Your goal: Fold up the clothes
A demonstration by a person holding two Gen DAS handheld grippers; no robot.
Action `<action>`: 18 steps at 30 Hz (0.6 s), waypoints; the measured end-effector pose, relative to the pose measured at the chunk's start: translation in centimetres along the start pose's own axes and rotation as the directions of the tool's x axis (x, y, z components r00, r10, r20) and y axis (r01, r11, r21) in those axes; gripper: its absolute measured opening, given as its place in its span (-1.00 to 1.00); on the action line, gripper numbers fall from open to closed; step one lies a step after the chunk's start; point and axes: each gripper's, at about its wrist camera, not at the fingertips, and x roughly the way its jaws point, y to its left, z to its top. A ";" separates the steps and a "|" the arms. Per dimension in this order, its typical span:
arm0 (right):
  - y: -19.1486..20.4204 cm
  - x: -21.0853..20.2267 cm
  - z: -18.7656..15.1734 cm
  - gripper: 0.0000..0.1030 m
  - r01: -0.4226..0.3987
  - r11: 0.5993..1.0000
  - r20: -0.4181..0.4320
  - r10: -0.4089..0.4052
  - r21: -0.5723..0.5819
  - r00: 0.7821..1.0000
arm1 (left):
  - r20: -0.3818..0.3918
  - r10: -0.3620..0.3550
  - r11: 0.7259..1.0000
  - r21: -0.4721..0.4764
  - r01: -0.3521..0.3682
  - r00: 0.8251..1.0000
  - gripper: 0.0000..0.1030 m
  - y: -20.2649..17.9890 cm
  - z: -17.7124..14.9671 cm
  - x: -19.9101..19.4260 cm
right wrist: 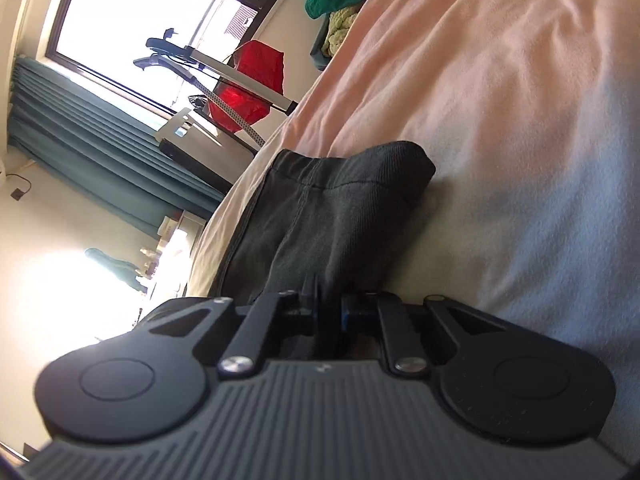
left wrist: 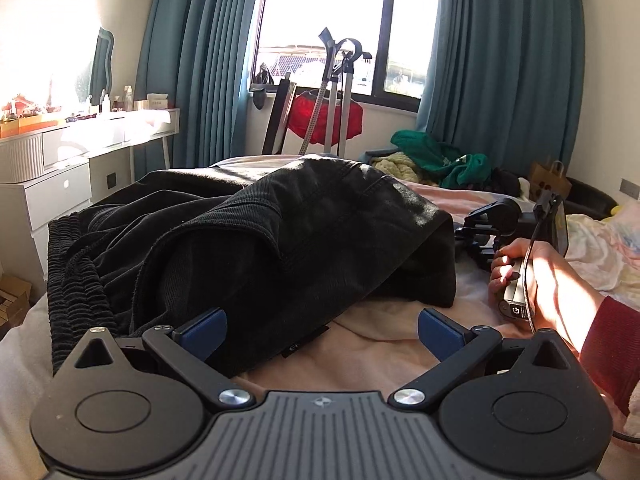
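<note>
Bed w/ pink sheet [left wrist: 384, 320], black garment [left wrist: 248, 240] on it, green clothes [left wrist: 440, 156] at far end

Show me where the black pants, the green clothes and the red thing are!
black pants [left wrist: 280, 240]: left wrist view, middle of the bunched cloth.
green clothes [left wrist: 436, 156]: left wrist view, top of the pile.
red thing [left wrist: 316, 120]: left wrist view, its front.

One black garment [left wrist: 248, 248], one pink bedsheet [left wrist: 380, 336], two grippers, left [left wrist: 322, 330] and right [right wrist: 329, 304], one green garment [left wrist: 440, 156], one red bag [left wrist: 316, 118].

Both wrist views, close, share the window [left wrist: 328, 28].
</note>
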 end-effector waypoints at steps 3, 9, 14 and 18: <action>1.1 -1.7 0.6 -0.90 -0.016 0.999 0.063 0.019 -0.041 0.998 | 0.011 -0.006 1.000 -0.014 0.006 1.000 0.99 0.3 0.1 0.1; 6.5 -8.6 2.5 -0.90 0.004 0.983 0.201 0.034 -0.184 0.979 | 0.067 -0.009 0.998 -0.060 0.013 0.998 0.99 1.1 0.3 -1.7; 5.5 -17.1 7.1 -0.90 0.108 0.986 0.380 -0.052 -0.127 0.923 | 0.087 -0.018 0.992 -0.124 0.029 0.996 0.99 2.2 0.6 -3.5; 1.2 -26.1 10.2 -0.90 0.176 0.984 0.546 -0.153 0.011 0.823 | 0.091 -0.024 0.984 -0.175 0.040 0.996 0.99 3.1 1.0 -4.7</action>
